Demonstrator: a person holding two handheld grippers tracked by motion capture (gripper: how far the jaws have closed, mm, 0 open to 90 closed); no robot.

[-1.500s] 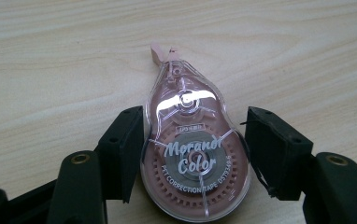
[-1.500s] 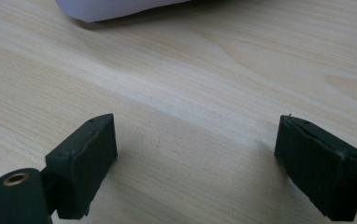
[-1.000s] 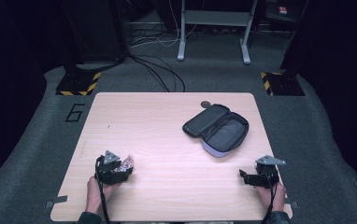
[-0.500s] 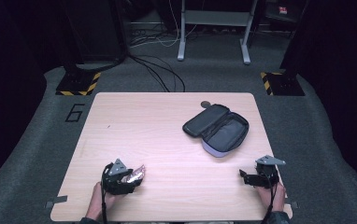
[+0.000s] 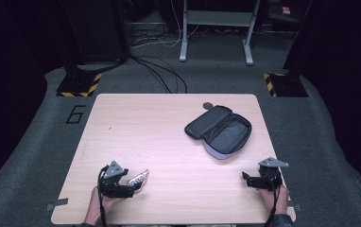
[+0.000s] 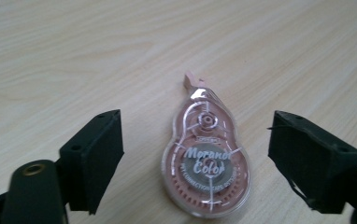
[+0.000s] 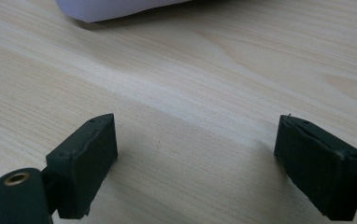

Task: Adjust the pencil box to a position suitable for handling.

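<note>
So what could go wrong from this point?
1. The correction tape lies flat between the left gripper's jaws, which have just been opening and do not touch it; closing again could skid the rounded shell sideways.
2. Its thin tip could snag on the table.
3. The case lies open far across the table, so a weak grip could drop the tape on the way.

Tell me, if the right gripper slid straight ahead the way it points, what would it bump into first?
Probably the pencil case: bare table lies ahead of the open right gripper, then the case's pale edge, though slightly off to one side.
</note>
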